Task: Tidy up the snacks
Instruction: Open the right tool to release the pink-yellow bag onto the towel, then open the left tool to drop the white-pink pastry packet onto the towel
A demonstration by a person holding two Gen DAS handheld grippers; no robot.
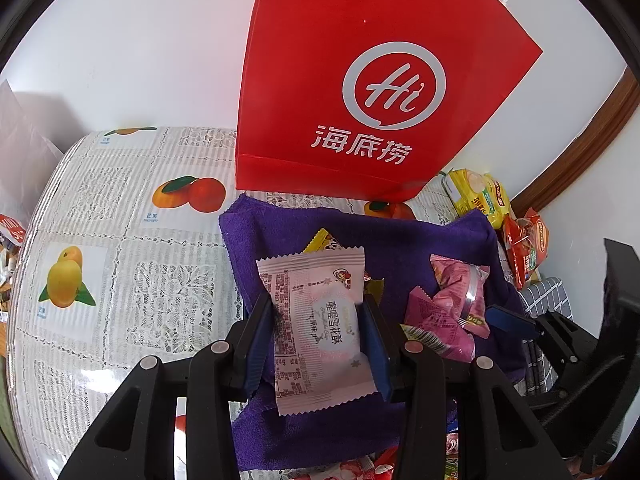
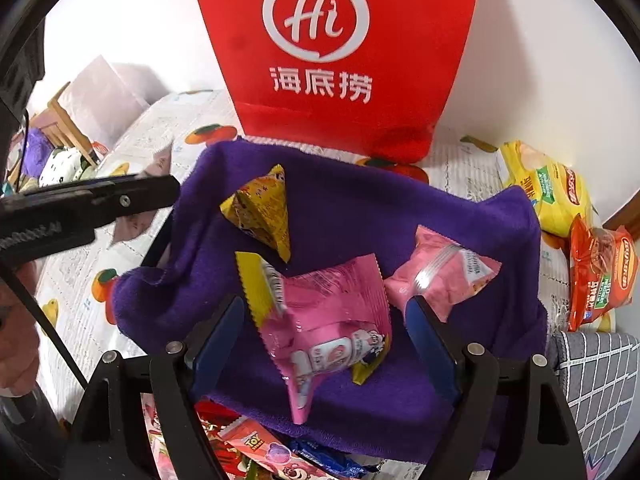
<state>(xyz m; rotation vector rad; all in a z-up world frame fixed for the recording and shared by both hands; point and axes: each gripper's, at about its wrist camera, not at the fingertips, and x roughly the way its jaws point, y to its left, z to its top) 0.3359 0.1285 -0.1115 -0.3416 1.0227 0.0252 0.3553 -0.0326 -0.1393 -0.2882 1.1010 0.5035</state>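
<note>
Gripping a pale pink snowflake-crisp packet (image 1: pixel 318 330) between its blue pads, the left gripper (image 1: pixel 320 344) is holding it over a purple towel (image 1: pixel 400 248) in the left wrist view. The pads are pressing on both long edges of the packet. To the right on the towel a pink wrapped snack (image 1: pixel 460 300) is lying, and a yellow wrapper corner (image 1: pixel 320 242) is showing just beyond the packet. A red paper bag (image 1: pixel 360 80) is standing at the far edge of the towel on the fruit-print tablecloth (image 1: pixel 120 240). Yellow and orange snack packs (image 1: pixel 500 208) are lying at the far right.

In the right wrist view, the right gripper (image 2: pixel 326 344) is standing with its jaws wide apart, and no pad is touching anything. A pink milk-candy packet (image 2: pixel 332 320) is lying on the purple towel between them, free of both pads. Far left of it a yellow triangular packet (image 2: pixel 264 212) is sitting on the towel, and a smaller pink wrapped snack (image 2: pixel 440 276) is lying to the right. The left gripper is reaching in from the left edge. More packets (image 2: pixel 256 452) are lying near, below the towel.
</note>
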